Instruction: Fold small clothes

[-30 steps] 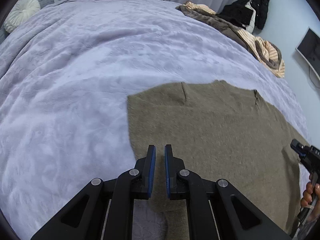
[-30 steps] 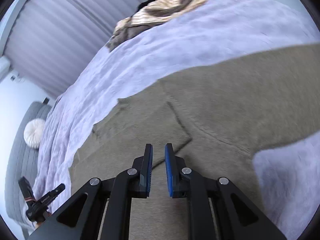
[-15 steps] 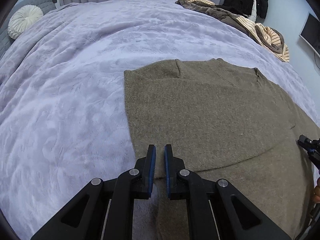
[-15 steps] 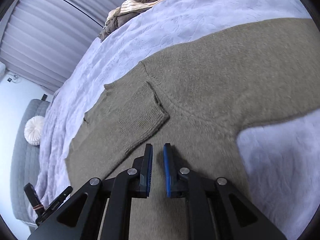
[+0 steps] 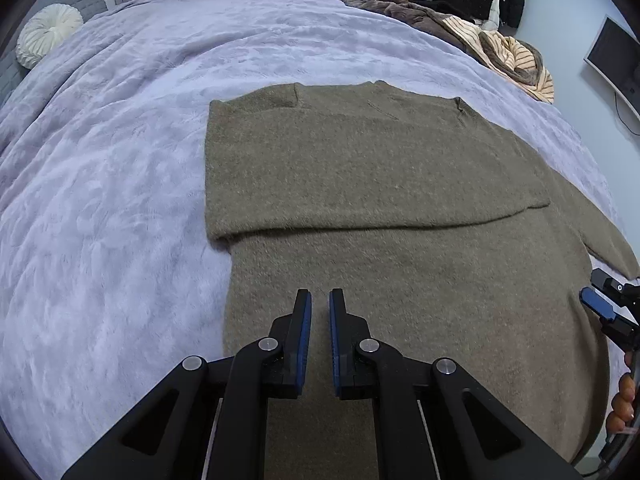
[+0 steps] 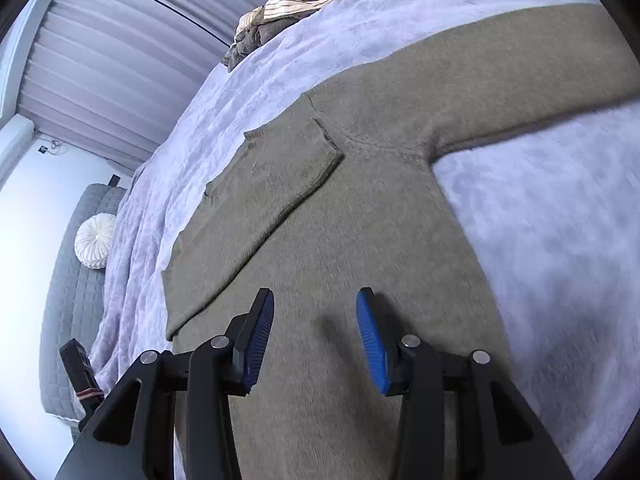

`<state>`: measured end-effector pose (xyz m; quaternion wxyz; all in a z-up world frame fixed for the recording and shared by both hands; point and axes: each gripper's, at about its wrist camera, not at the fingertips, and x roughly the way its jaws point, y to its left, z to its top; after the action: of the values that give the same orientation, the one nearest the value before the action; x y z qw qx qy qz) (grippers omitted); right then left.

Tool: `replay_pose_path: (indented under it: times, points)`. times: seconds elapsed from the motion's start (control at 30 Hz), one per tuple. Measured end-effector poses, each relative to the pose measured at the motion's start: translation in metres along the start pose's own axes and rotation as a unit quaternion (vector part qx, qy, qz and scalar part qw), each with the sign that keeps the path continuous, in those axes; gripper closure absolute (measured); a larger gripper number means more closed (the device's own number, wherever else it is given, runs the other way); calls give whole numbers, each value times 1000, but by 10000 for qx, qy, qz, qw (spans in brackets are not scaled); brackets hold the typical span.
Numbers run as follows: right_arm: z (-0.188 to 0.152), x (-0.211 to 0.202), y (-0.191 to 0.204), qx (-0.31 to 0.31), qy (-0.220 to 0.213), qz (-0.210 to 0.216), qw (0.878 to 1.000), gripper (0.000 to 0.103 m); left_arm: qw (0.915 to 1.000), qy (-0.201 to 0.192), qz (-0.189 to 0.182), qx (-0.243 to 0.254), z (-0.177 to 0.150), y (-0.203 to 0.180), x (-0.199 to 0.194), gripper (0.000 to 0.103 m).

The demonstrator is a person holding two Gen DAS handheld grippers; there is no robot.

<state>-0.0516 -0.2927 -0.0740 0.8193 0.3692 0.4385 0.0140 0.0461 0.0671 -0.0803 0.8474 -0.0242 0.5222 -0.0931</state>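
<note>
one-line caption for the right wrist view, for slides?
Open right tongs hover above an olive knit sweater, one sleeve folded across, on a lavender blanket.

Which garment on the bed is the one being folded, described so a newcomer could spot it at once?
Start at the wide lavender blanket covering the bed. In its middle, right ahead of both tools, an olive-brown knit sweater lies flat, one sleeve folded across its body. Unlike the crumpled striped clothes heaped at the far edge, it is plain and spread out smooth.

open blanket (image 5: 100,200) left of sweater (image 5: 380,184), clothes pile (image 5: 460,28) far corner
</note>
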Motion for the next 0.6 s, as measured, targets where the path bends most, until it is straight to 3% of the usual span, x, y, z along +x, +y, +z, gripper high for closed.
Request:
replay_pose_path:
  times: [0.03, 0.07, 0.1, 0.17, 0.6]
  points:
    - [-2, -3, -3, 13, -8, 13, 10000, 53, 10000, 44, -7, 29, -4, -4, 0, 80]
    - [-4, -7, -6, 25, -20, 21, 10000, 53, 10000, 81, -12, 51, -7, -8, 1, 58]
    - [-5, -11, -9, 43, -30, 25, 10000, 53, 10000, 59, 56, 31, -11, -12, -1, 5]
    - [-8, -19, -15, 71, -68, 28, 9999, 53, 9995, -246, 163, 63, -17, -22, -11, 1]
    - [0, -75, -75, 612, -654, 108, 9959, 52, 9990, 55, -116, 434, -28, -76, -18, 1]
